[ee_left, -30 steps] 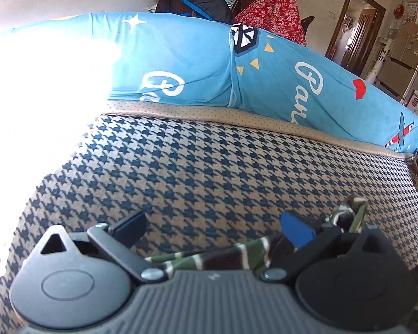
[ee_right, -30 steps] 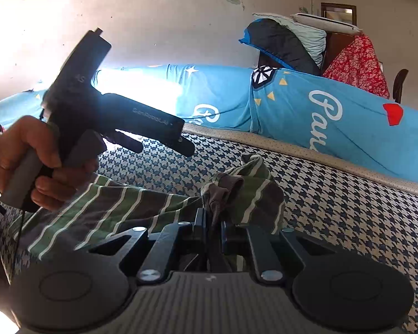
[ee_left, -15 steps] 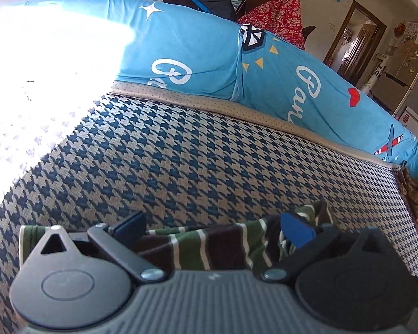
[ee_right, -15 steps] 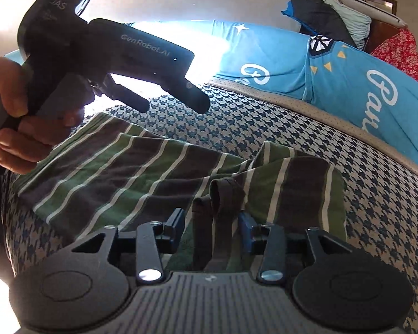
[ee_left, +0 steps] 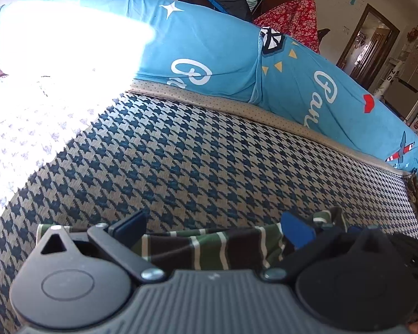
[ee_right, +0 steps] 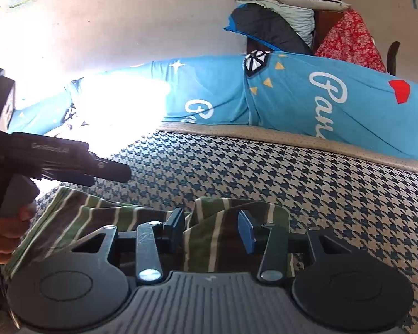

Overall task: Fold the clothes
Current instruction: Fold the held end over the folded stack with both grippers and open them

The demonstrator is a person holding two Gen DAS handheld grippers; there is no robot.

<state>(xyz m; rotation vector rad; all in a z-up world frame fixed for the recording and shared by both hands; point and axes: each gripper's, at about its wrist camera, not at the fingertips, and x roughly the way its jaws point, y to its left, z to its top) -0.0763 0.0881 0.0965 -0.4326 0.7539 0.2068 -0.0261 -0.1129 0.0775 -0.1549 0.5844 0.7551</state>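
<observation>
A striped garment point(ee_right: 103, 222) in green, brown and white lies on a houndstooth-patterned cushion point(ee_right: 306, 183), close to its near edge. In the right wrist view its right end is bunched into a raised fold, while the rest spreads flatter toward the left.

The right hand-held gripper point(ee_right: 213, 226) straddles that raised fold. Its jaws stand a moderate way apart and are closing; the cloth sits between them, and the pads do not appear to press on it. The left pad is just beside the fold; the blue pad on the right stands slightly clear of it.

The left hand-held gripper point(ee_left: 211, 229) hangs over the garment's point(ee_left: 209, 246) far edge with its jaws wide apart, the striped cloth showing in the gap below them and neither pad pinching it. In the right wrist view this tool appears from the side at the left, held by a hand point(ee_right: 5, 236) around its grip.

Behind the cushion runs a tan dotted strip point(ee_left: 237, 105), then a long blue cover point(ee_left: 223, 55) with white lettering. Strong sunlight washes out the left part of both views.
</observation>
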